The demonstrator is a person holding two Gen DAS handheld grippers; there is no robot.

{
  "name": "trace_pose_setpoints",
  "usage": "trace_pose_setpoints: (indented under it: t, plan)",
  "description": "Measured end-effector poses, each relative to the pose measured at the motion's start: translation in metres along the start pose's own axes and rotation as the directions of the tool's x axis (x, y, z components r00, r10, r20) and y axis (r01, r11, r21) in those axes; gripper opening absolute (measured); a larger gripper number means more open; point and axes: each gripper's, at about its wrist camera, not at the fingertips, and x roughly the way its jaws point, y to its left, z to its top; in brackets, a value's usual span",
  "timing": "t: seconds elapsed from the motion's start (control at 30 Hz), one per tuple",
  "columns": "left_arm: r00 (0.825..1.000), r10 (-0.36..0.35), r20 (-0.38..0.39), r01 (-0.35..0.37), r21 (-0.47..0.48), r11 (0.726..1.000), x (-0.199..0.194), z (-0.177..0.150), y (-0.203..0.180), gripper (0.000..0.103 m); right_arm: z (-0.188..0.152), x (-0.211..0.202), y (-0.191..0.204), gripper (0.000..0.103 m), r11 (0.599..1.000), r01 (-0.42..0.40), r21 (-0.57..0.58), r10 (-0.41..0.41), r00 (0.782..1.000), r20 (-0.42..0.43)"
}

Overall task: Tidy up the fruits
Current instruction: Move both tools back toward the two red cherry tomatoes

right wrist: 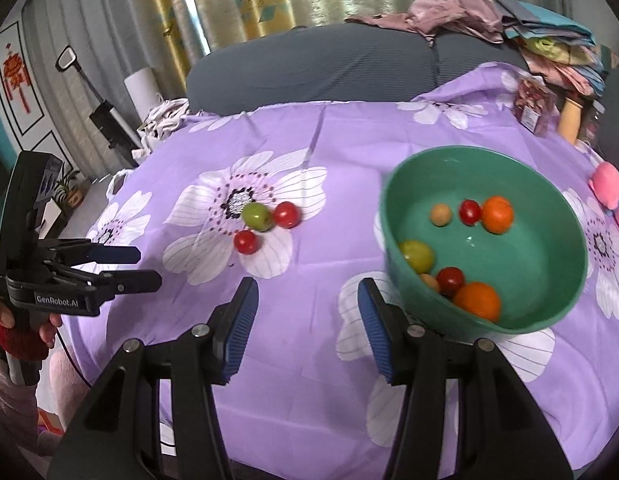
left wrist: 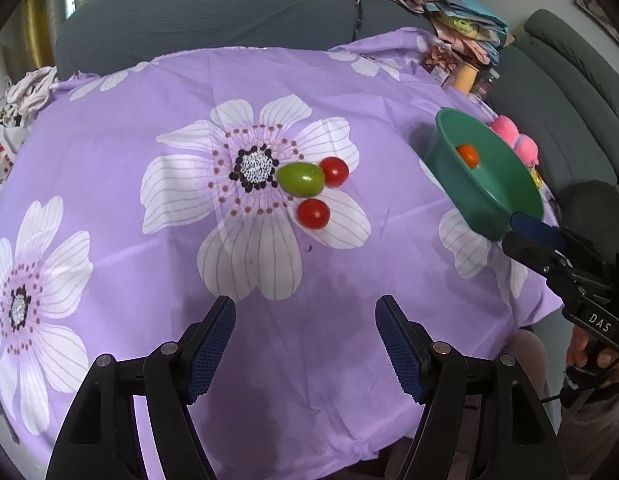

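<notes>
Purple floral tabletop (right wrist: 309,360); far corner clutter indistinct. Green bowl (right wrist: 557,216) right, tilted, near wall hiding some of its fruit. Green tomato (left wrist: 301,179), long axis crosswise, lies mid-cloth touching one red tomato (left wrist: 334,171). Left gripper (left wrist: 305,344) angled down, jaws wide, empty. Right gripper (right wrist: 305,320) jaws partly open, empty.

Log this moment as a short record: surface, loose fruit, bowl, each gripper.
surface: purple floral cloth
loose fruit: green fruit, touching it a red tomato, a second red tomato close by
bowl: green bowl, tilted, fruit inside
left gripper: jaws wide, nothing between them
right gripper: its right finger against the bowl's rim; grip unclear
</notes>
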Motion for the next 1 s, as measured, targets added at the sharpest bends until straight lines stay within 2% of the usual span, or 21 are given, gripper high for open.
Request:
trace_pose_setpoints:
  t: [0.37,0.6,1.0]
  plan:
    - [0.999,-0.034,0.000,0.034,0.004,0.999,0.001,-0.005,0.006,0.072,0.009,0.013,0.018,0.052,0.999,-0.001,-0.042,0.000,1.000,-0.027]
    - [0.999,-0.042,0.000,0.042,-0.006,0.999,0.004,-0.001,0.011,0.072,0.013,0.021,0.023,0.052,0.999,-0.003,-0.053,0.001,0.999,-0.039]
    - [0.997,-0.079,-0.010,0.080,0.028,0.996,0.017,0.009,0.007,0.072,0.025,0.043,0.034,0.051,0.997,-0.005,-0.082,-0.001,0.998,-0.069]
